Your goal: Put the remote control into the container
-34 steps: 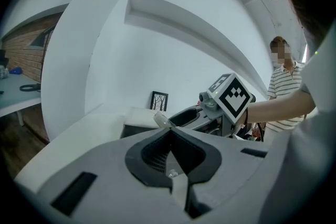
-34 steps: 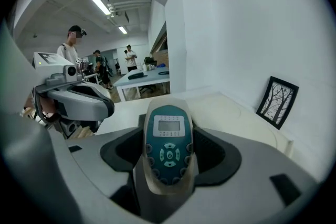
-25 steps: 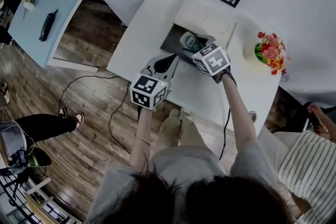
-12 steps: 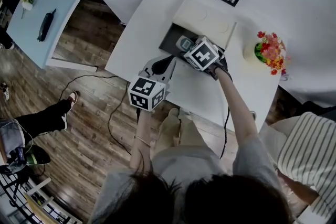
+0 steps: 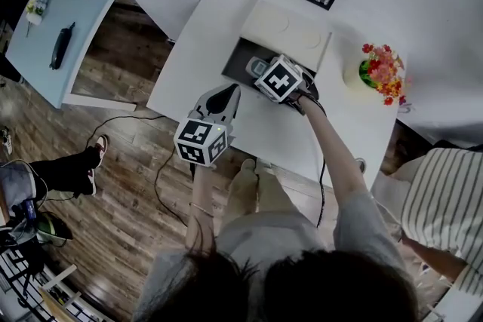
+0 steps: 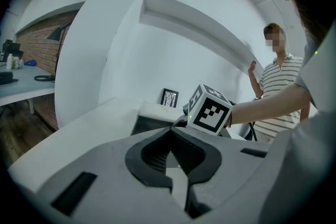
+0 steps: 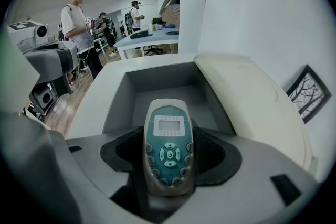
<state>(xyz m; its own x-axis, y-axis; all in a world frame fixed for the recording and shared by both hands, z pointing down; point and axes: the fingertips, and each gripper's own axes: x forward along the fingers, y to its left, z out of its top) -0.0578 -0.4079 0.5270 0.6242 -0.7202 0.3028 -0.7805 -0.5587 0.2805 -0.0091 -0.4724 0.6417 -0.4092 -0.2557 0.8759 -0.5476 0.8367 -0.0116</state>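
Right gripper view puts the oval grey-and-teal remote control (image 7: 169, 128), with its small display and ring of buttons, in the centre. The right gripper (image 7: 168, 157) pinches it across its lower half, one dark pad on each long side. The display end points forward, over the mouth of the dark grey rectangular container (image 7: 119, 105). The remote is not yet set down, and I cannot tell whether its tip has dipped below the rim.

The step in hand looks like the lowering. To do it well, keep the remote lengthwise along the box and bring it down level, clear of the near wall. Let the pads part only once its back rests on the floor of the box. Releasing high would probably make it drop and clatter or tip against a wall.

What shows of the container's floor is bare, though the remote hides the nearest part. A cream rounded lid (image 7: 247, 102) lies just beside the box on its right. Whether it is hinged to the box I cannot tell, and it leaves the opening free.

Head view shows the box on a white table (image 5: 196, 49). The left gripper (image 6: 169, 162) hangs off the table's near edge, apart from the box, its jaws pressed together on nothing. It is best kept there.
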